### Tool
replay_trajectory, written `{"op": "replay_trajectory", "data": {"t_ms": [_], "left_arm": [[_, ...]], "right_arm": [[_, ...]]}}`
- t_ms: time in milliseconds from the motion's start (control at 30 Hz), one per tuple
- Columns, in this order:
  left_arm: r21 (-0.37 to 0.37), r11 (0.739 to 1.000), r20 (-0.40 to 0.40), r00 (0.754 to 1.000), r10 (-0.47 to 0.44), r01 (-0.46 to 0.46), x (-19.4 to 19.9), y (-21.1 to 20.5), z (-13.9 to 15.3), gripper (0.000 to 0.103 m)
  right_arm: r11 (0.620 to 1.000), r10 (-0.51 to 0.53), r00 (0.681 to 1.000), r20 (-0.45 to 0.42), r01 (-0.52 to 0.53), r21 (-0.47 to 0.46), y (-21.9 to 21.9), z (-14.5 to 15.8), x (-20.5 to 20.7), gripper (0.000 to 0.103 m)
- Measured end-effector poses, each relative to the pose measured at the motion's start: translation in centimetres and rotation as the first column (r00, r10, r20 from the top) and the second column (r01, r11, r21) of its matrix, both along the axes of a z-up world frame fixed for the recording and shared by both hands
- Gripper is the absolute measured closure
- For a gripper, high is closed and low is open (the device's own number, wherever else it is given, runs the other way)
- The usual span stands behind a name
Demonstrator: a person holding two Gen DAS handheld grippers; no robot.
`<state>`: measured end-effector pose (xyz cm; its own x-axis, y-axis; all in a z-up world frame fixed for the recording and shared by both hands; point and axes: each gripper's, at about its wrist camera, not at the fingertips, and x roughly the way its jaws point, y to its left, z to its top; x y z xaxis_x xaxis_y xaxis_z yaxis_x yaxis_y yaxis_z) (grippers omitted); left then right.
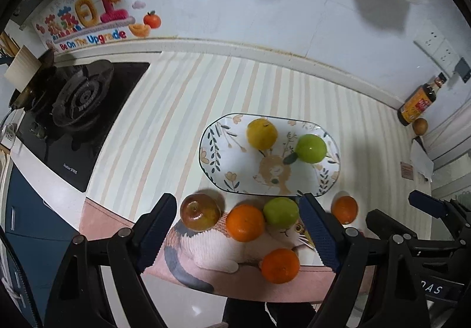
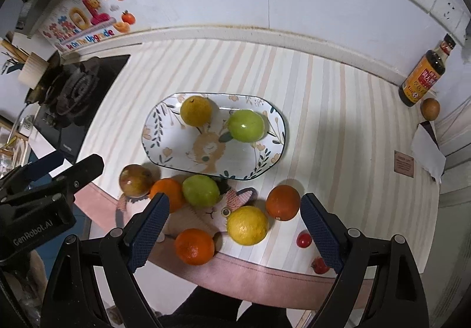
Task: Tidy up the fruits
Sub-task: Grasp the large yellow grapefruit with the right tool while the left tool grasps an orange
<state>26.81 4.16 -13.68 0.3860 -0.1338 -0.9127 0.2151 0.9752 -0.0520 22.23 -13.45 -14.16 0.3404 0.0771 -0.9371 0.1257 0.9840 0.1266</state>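
From my left wrist camera, my left tool (image 1: 240, 232) fills the bottom of the frame, its two dark blue padded fingers spread wide with nothing between them. It hangs above the striped desk (image 1: 164, 122). At centre right lies an oval patterned plate (image 1: 212, 157) holding a yellow fruit (image 1: 261, 133) toward its upper side and a green apple (image 1: 311, 148) to the right of it. Just below the plate's lower rim, a row sits on the desk: a reddish-brown apple (image 1: 200, 211) at left, an orange (image 1: 245, 222), a second green apple (image 1: 280, 211) touching that orange, and another orange (image 1: 344, 209) right of my right-hand finger. A third orange (image 1: 280, 265) lies lower, on a cat-printed mat (image 1: 206, 251). A gas stove (image 1: 79, 104) occupies the left of the frame and a dark sauce bottle (image 1: 418, 104) stands at far right.

From my right wrist camera, my right tool (image 2: 231, 232) is likewise wide open and empty at the bottom of the frame. The plate (image 2: 164, 151) sits centre left with the same two fruits. Below it, a lemon (image 2: 247, 225) lies at lower centre, and two small red tomatoes (image 2: 304, 240) lie at lower right beside my right-hand finger. My left tool (image 2: 63, 164) shows at the left edge.
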Motion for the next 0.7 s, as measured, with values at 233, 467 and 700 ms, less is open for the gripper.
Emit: {"op": "replay_trajectory", "data": {"t_ms": [233,467,700], "left_arm": [[-0.008,1.0,0.019,1.0,0.004,-0.004,-1.5,0.1,1.0,0.018],[0.1,0.994,-0.043,0.997,0.056,-0.051,-1.5,0.6,-3.8,0.006],[0.215,0.974,-0.114,0.989,0.092,-0.066,-2.1,0.9,-9.8,0.006]], "right_arm": [[0.999,-0.014,1.0,0.022,0.014,0.031,-0.8,1.0,-1.1,0.011],[0.99,-0.051,0.99,-0.13,0.067,0.121,-2.8,-6.8,0.0,0.011],[0.976,-0.074,0.947,-0.313,0.133,0.172,-2.9,-15.9,0.6,0.026]]}}
